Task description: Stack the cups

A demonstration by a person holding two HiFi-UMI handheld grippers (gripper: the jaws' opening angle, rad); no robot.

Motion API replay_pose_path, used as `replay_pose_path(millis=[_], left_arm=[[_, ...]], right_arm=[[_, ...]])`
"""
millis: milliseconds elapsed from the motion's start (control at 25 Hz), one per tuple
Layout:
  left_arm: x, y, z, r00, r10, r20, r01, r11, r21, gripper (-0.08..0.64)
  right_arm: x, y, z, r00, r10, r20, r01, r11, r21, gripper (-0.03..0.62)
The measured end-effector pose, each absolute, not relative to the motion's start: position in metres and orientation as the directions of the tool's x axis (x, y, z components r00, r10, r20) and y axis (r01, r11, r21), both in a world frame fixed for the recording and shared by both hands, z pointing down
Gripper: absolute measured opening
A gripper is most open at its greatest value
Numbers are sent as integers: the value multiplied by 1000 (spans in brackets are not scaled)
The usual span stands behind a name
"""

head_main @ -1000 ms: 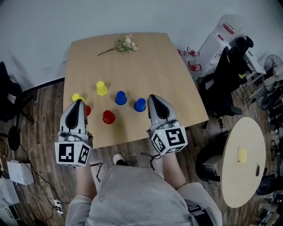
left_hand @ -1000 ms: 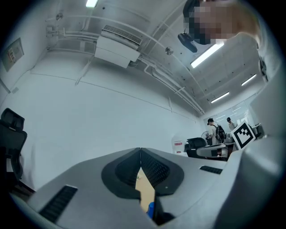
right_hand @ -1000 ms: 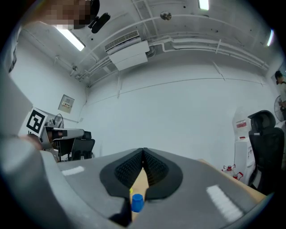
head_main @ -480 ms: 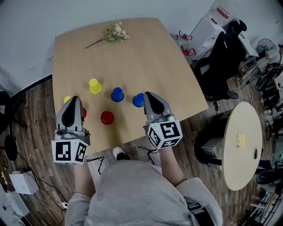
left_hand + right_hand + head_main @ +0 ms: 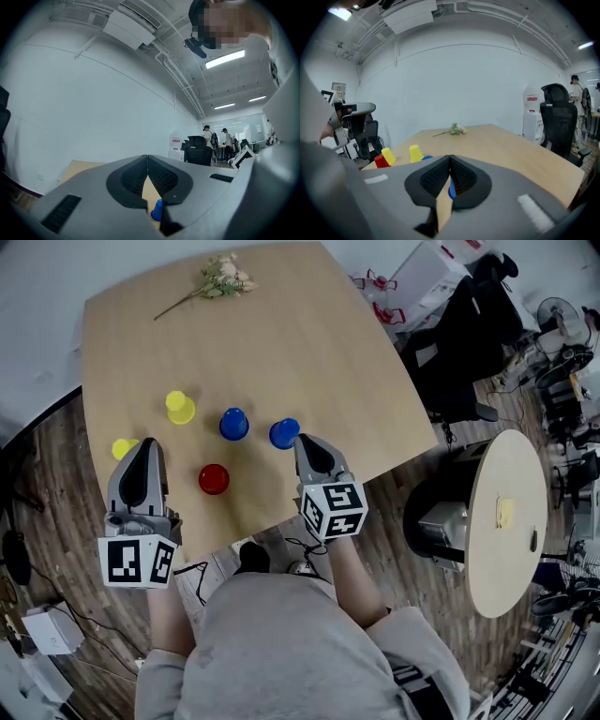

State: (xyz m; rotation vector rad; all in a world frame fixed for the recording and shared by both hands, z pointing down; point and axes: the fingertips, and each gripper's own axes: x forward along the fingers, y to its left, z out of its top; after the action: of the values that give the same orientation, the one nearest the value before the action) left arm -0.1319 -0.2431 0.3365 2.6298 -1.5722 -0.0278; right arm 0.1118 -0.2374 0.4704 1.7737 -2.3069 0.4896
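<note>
Cups (image 5: 179, 409) are seen unstacked; left gripper (image 5: 148, 442) and right gripper (image 5: 302, 440) are closed, empty. Nearest blue cup (image 5: 284, 433) may be toppled unless jaws are opened.

Wooden table (image 5: 309, 352) with upturned cups (image 5: 233, 424) and 1 flower sprig (image 5: 220, 276)

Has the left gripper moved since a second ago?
Yes. The left gripper shifted right: the nearer yellow cup, partly covered before, now shows clear to its left.
</note>
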Motion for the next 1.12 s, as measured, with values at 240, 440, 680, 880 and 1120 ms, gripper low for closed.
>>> replay_pose_path(millis=[240, 440, 680, 880, 1120], left_arm=[[-134, -244, 346, 478, -877, 52, -877, -474, 81, 8], [-140, -243, 352, 466, -882, 74, -884, -461, 75, 8], [-152, -242, 356, 438, -894, 91, -899, -433, 69, 8], [-156, -244, 354, 426, -901, 83, -904, -421, 69, 8], [-155, -242, 350, 420, -905, 68, -907, -415, 72, 8]], right_arm=[[116, -244, 509, -253, -869, 425, -967, 216, -134, 77], [118, -260, 540, -237, -843, 483, -972, 204, -120, 219], [118, -272, 564, -210, -821, 531, -977, 186, -100, 222], [107, -268, 554, -248, -816, 523, -968, 233, -95, 216], [58, -239, 543, -390, -773, 501, -916, 379, -128, 216]])
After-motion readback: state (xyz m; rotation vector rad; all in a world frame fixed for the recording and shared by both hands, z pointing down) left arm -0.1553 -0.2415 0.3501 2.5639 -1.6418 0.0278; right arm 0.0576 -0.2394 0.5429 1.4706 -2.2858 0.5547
